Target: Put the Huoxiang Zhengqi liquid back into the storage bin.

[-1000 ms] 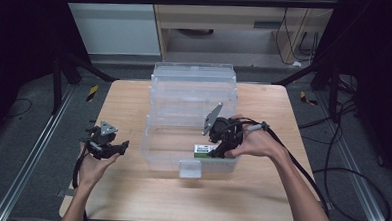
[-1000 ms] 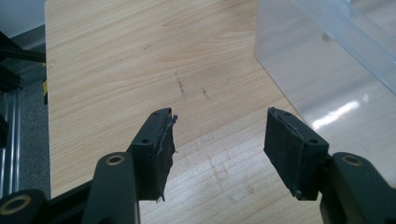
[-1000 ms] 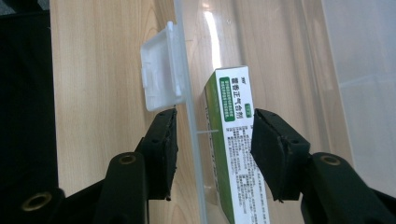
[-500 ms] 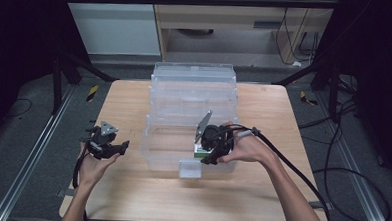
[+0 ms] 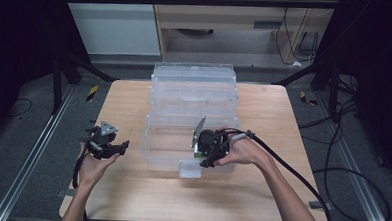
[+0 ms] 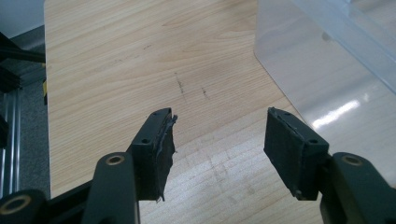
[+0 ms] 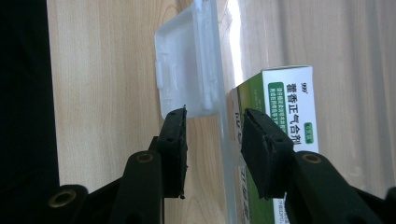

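Observation:
A clear plastic storage box (image 5: 192,98) stands open in the middle of the wooden table (image 5: 129,107). Inside it, against the front wall, lies a green and white medicine carton (image 7: 285,102). My right gripper (image 5: 204,161) is at the box's front rim, next to the white latch flap (image 7: 187,65). In the right gripper view its jaws (image 7: 212,116) stand open astride the clear front wall (image 7: 224,140), one outside, one inside by the carton. My left gripper (image 5: 122,146) hovers open over bare wood left of the box, with nothing between its jaws (image 6: 219,121).
The box's clear lid (image 5: 193,73) lies folded back towards the table's far edge. A corner of the box (image 6: 322,70) sits just right of my left gripper. Dark stands and cables ring the table on the floor.
My right gripper has slid left and nearer along the box's front wall, down to the latch. The left gripper has stayed where it was.

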A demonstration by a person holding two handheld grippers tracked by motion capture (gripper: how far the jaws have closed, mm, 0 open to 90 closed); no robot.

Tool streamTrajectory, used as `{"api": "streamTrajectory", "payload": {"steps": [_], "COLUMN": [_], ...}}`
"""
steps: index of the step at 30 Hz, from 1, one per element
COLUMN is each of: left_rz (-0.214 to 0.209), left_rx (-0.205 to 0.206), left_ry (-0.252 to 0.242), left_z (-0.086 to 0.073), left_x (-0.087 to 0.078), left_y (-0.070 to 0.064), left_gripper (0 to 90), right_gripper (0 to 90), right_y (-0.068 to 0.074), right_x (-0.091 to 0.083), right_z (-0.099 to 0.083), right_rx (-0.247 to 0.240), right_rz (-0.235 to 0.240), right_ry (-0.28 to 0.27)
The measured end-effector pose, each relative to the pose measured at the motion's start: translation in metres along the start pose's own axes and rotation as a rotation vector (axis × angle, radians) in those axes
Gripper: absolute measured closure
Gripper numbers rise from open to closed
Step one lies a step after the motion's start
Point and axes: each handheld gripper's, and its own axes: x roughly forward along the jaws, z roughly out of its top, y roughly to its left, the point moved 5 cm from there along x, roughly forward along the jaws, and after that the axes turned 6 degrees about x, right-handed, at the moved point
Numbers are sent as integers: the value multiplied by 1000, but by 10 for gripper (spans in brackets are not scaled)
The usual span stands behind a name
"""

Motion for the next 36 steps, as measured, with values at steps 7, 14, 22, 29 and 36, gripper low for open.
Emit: {"api": "streamTrajectory", "payload": {"steps": [7,14,22,29,36], "left_rz": [2,2,1,2,7], "left_rx": [0,0,-1,1,12], "left_ry": [0,-2,-6,-7,-14], "left_z": [0,0,0,1,3], "left_x": [0,0,-1,-1,-2], "left_y": [0,0,1,2,1], "left_gripper": [417,417,417,417,417], "right_gripper": [606,598,590,597,603], "right_y": [-2,-1,-3,-2,-1], "right_x": [8,16,24,32,32], "right_z": [-1,-2,-2,-3,-3], "right_rx": [9,9,22,22,23], "right_rz": [14,38,60,70,65], "right_ry": [15,26,26,42,46]}}
